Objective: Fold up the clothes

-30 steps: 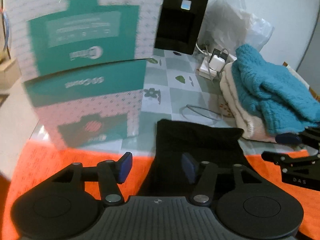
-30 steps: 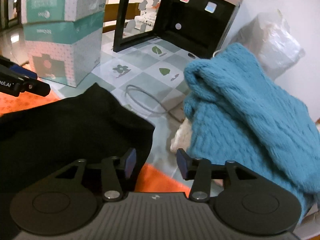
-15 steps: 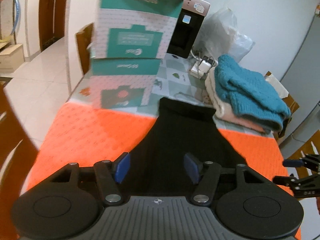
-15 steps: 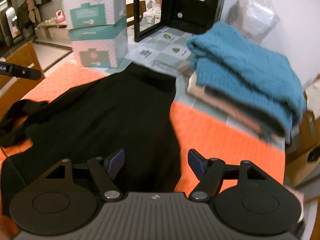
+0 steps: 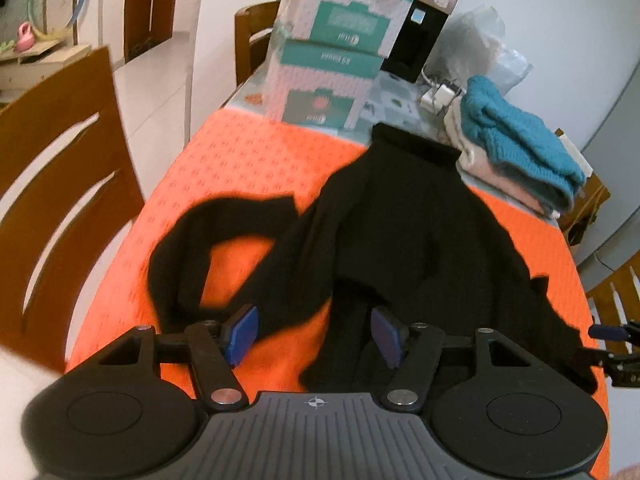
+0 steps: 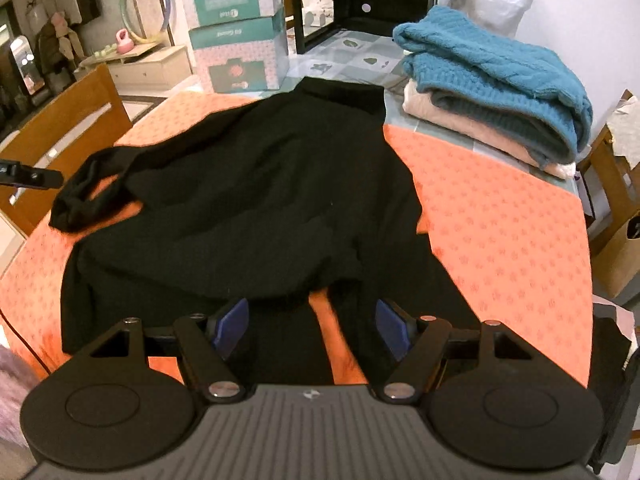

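The left gripper [image 5: 315, 335] and the right gripper [image 6: 311, 325] both hang with jaws spread wide, holding nothing.

My black sweater [image 6: 256, 200] lies flat on the orange mat, collar toward twelve o'clock, one sleeve [image 5: 192, 248] looped at nine.

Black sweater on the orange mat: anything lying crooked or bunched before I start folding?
Yes. The black knit sweater is not spread flat on the orange dotted mat. One sleeve curls into a loop on the wooden chair side, and the near hem is rumpled, with mat showing through a gap. Both grippers are open, holding nothing.
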`<state>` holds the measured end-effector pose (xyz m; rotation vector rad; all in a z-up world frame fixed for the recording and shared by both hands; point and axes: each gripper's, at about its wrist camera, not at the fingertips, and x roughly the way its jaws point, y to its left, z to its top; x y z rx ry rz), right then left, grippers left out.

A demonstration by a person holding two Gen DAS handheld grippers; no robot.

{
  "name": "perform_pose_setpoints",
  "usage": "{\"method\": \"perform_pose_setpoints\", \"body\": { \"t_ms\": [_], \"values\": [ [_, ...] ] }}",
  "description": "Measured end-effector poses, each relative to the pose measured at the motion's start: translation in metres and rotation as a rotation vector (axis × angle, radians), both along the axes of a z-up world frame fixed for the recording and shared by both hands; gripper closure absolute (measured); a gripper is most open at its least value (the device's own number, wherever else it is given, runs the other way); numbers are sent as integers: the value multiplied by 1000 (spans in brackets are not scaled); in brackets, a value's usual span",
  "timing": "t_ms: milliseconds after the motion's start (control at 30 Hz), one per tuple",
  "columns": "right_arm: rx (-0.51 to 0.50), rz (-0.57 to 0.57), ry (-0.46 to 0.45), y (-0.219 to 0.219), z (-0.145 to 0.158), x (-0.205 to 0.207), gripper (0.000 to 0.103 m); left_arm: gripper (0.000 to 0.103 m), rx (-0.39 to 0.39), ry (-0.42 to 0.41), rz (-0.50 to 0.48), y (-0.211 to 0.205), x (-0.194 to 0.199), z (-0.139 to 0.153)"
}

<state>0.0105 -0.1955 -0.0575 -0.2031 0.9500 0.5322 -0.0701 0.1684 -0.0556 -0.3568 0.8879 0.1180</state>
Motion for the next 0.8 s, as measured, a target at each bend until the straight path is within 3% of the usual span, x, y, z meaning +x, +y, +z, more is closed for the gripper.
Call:
{"method": "perform_pose_setpoints", "body": {
  "t_ms": [100,200,333,500,533,567,600,633,700,800],
  "values": [
    [-39,-6,2,-3,-14,-13,29,37,-16,21,-24,-7,-22,-14],
    [-67,-26,27,-6,-33,-21,38,37,-20,56,-33,-17,-41,-30],
    [-59,-67,77,-9,-55,-21,63,37,-42,90,-51,-29,-55,-48],
    [-50,-84,107,-2,-73,-18,75,39,-106,118,-91,-39,-51,-62],
    [-55,-88,100,-1,-73,-18,81,42,-112,128,-105,-42,-48,-64],
    [-60,-93,93,0,-74,-19,93,46,-115,141,-117,-46,-45,-67],
    [-56,-100,94,-1,-74,-19,96,58,-118,154,-130,-50,-42,-69],
    [-40,-110,101,-3,-72,-20,96,78,-122,164,-146,-54,-41,-72],
    [-26,-124,95,-6,-66,-26,97,98,-118,159,-188,-63,-40,-73],
    [0,-149,76,-12,-52,-38,97,99,-92,110,-223,-65,-45,-59]
  ]
}}
